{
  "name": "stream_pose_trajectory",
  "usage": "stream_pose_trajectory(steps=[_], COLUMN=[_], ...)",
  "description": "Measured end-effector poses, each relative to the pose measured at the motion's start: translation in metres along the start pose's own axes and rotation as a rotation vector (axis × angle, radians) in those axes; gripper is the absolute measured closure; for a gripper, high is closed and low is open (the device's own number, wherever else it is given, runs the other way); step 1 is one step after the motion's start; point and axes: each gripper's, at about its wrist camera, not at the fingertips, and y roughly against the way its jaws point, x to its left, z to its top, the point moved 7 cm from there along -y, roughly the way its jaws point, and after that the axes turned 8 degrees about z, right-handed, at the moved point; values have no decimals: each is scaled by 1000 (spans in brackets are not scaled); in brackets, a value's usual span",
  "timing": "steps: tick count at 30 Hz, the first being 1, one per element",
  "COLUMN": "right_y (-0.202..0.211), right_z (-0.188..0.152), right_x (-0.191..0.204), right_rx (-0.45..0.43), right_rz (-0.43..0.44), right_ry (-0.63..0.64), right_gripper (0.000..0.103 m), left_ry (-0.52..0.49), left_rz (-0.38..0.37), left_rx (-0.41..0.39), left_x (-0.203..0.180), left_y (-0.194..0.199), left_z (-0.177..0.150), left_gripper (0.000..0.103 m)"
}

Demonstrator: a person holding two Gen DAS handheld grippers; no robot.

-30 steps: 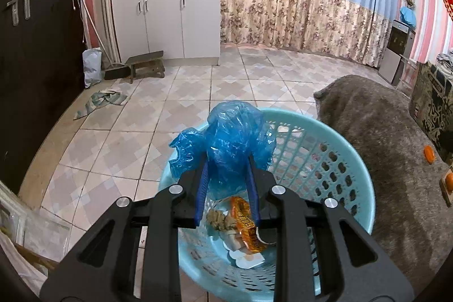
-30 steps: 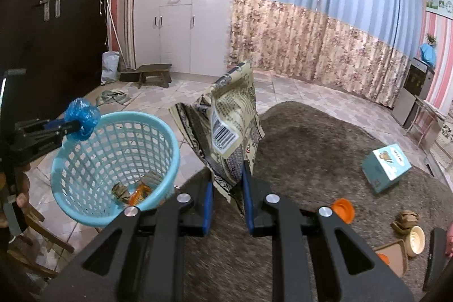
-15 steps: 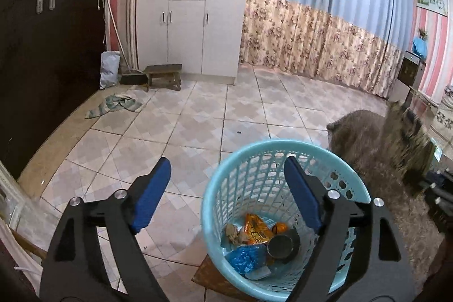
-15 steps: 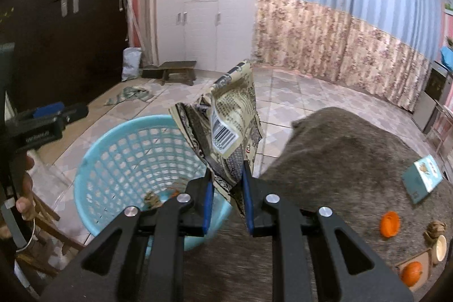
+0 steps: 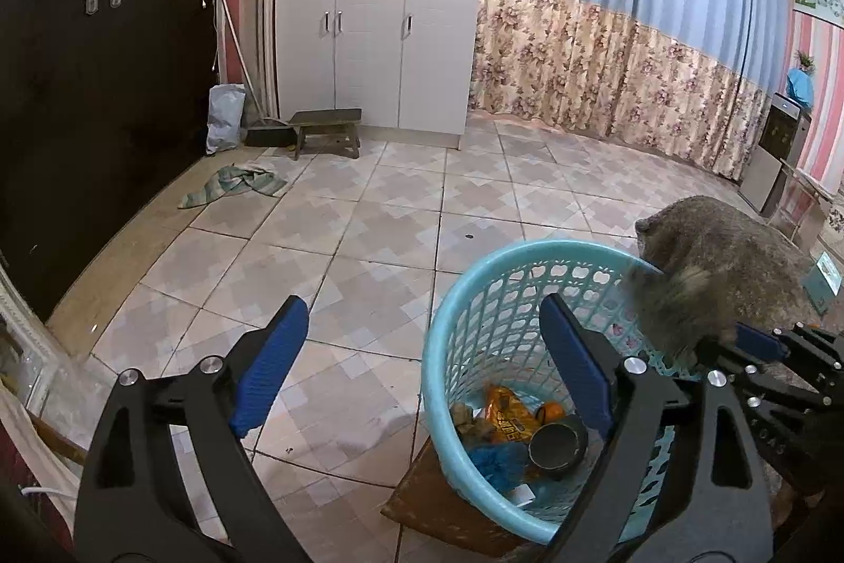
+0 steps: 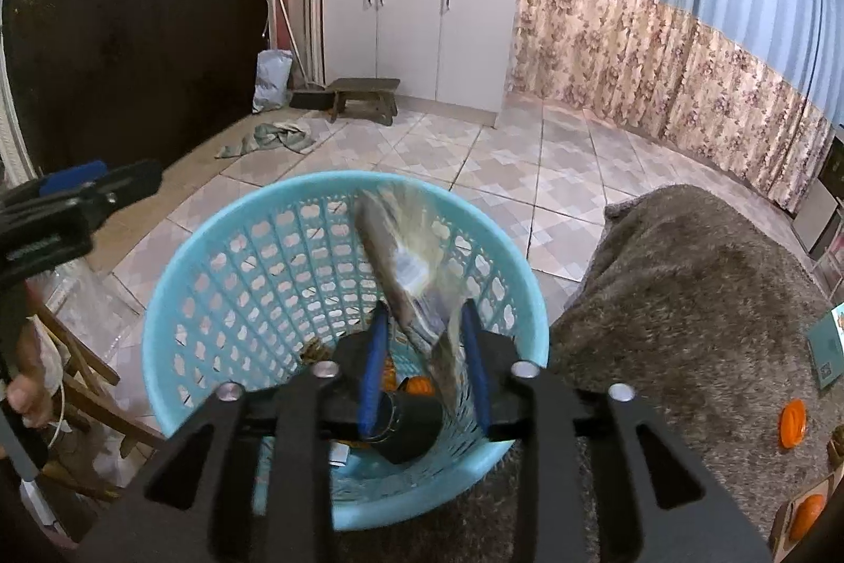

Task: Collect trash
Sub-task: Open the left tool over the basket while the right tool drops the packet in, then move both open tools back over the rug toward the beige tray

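Trash, here a crumpled snack wrapper point(image 6: 416, 278), hangs blurred between the parting jaws of the right gripper point(image 6: 422, 368), directly above the open mouth of the blue laundry-style basket point(image 6: 174, 299), so that it should drop inside once the pads let go. The pads no longer appear to press it. Below the jaws lie an orange packet point(image 5: 509, 415), a metal can point(image 5: 556, 444) and a blue bag point(image 5: 493, 463). The left gripper point(image 5: 422, 368) is opening wide and empty just beside the basket rim, with bare floor tiles point(image 5: 369, 246) between its fingers.
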Motion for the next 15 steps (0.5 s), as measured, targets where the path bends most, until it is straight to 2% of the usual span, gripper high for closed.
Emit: stream_pose_trajectory(steps=[1,3,5,7,9,12,15], right_y=[-1,-2,-1,4,11,22,35], right_z=[1,0,-1,-1,-3,-2,-2], right_x=[0,2,2,1,-2,-14,-25], right_rx=[-1,-3,-3,-12,-27,-46,-68], right_rz=[-4,-15,-20,-33,-46,-63,-89], right_ry=[4,15,25,32,32,13,8], right_gripper=[55,48,45,35,34,24,23], left_ry=[-1,2,5,3,4,6,3], left_rz=[2,4,6,7,7,4,2], left_rx=[0,3,2,-2,0,-1,-3], left_x=[0,1,1,-1,0,-1,-8], left_y=[0,1,2,4,4,6,10], left_z=[0,0,0,-1,-1,-1,-1], left_gripper=[16,16,15,15,15,15,13])
